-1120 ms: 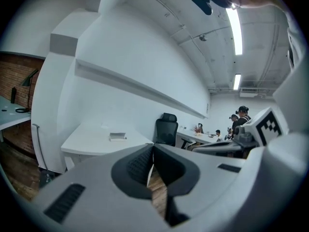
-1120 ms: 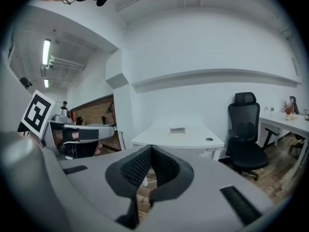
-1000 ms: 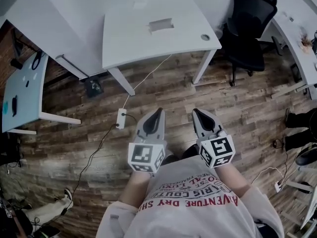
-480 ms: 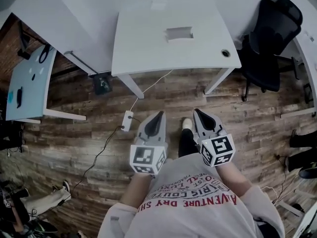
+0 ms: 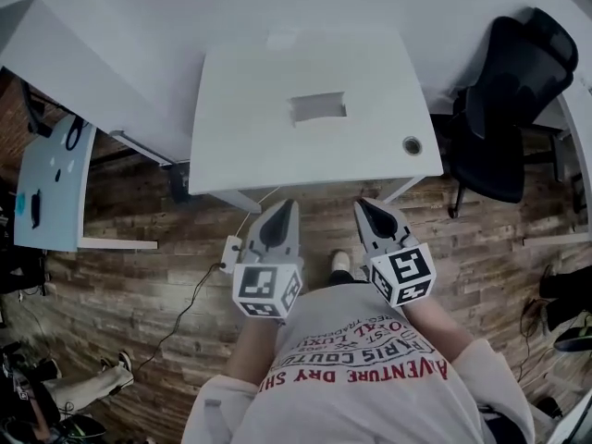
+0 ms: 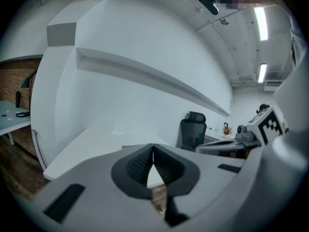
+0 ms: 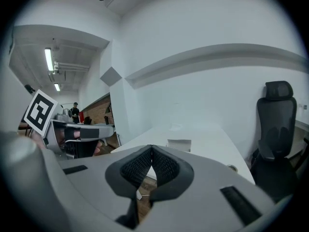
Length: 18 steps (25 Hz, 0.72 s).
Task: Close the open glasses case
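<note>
A grey glasses case point(image 5: 317, 107) lies flat near the middle of the white table point(image 5: 240, 146); in the right gripper view the case point(image 7: 179, 144) shows ahead on the tabletop, and I cannot tell how far its lid is open. My left gripper point(image 5: 289, 205) and right gripper point(image 5: 361, 203) are held side by side in front of my chest, tips at the table's near edge, well short of the case. In their own views the left gripper point(image 6: 153, 148) and right gripper point(image 7: 151, 149) have their jaws pressed together with nothing between them.
A black office chair point(image 5: 509, 109) stands right of the table. A cable hole point(image 5: 412, 145) sits at the table's near right corner and a small paper point(image 5: 282, 40) at its back. A power strip point(image 5: 228, 252) and cable lie on the wooden floor. A light blue desk point(image 5: 51, 183) is at the left.
The table has come closer in the head view, from far ahead to right at the gripper tips. Both grippers stay shut and keep their pose in front of my body.
</note>
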### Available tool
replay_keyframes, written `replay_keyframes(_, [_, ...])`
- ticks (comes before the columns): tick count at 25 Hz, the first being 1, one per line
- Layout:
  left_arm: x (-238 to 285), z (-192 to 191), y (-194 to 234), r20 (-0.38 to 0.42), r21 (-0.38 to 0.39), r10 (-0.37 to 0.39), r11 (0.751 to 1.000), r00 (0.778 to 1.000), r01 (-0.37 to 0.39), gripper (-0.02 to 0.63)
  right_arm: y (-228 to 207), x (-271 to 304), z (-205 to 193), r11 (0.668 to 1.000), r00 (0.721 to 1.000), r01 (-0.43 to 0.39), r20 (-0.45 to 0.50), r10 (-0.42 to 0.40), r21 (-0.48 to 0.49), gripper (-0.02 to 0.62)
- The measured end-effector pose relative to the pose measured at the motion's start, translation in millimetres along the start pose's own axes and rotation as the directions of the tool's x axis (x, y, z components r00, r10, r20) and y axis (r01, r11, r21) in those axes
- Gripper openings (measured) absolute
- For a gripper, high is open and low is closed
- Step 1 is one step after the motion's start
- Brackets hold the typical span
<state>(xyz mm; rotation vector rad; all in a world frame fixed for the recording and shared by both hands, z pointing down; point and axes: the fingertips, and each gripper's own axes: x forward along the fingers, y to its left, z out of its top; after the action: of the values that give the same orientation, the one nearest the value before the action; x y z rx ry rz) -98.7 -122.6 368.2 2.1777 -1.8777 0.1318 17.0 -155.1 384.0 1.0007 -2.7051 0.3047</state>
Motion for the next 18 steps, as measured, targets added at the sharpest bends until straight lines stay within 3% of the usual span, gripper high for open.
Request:
replay_keyframes(6, [61.8, 5.5, 2.2, -0.011, -0.005, 0.025, 1.0, 1.0, -0.025, 0.008, -57.1, 38.9, 5.5, 1.0, 1.0, -0.01, -0.025, 0.01, -0.005, 0.012])
replay_keyframes(18, [177.5, -25.9, 43.6, -0.123, -0.098, -0.002, 0.995, 0.992, -0.01, 0.008, -112.5, 126.9, 7.8, 1.0, 0.996, -0.007, -0.088, 0.007, 0.002, 0.012])
